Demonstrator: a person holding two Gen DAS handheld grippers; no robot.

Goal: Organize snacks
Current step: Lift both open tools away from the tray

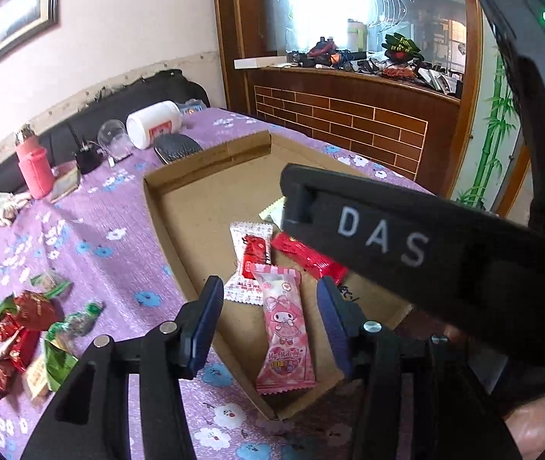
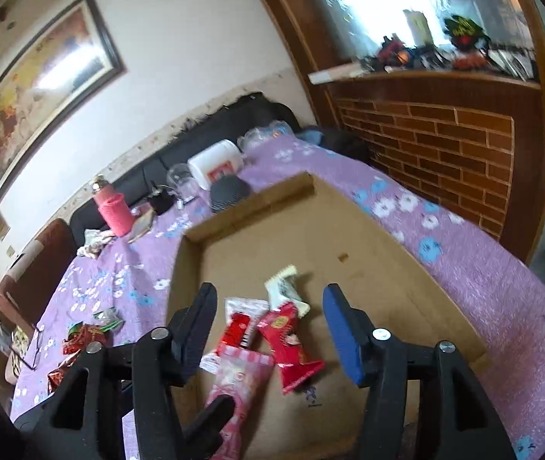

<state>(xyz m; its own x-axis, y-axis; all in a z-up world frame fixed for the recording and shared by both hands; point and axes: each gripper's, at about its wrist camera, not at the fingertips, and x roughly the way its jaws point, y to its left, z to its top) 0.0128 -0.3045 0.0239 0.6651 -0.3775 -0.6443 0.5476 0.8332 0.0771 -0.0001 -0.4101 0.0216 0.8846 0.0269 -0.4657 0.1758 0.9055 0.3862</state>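
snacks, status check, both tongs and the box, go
Left tongs open, empty, over pink snack pack lying in cardboard box. Right tongs open, empty, above red pack. Loose candies wait on tablecloth, nothing blocking.

Inside the cardboard tray [image 1: 165,195] lie four snack packets: one pink [image 1: 285,326], two red-marked [image 1: 251,257] [image 1: 310,257], one white [image 2: 285,289].

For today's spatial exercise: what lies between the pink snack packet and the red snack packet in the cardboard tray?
In the left wrist view, a white packet with a red label lies between pink snack packet and red snack packet, partly under the pink one.
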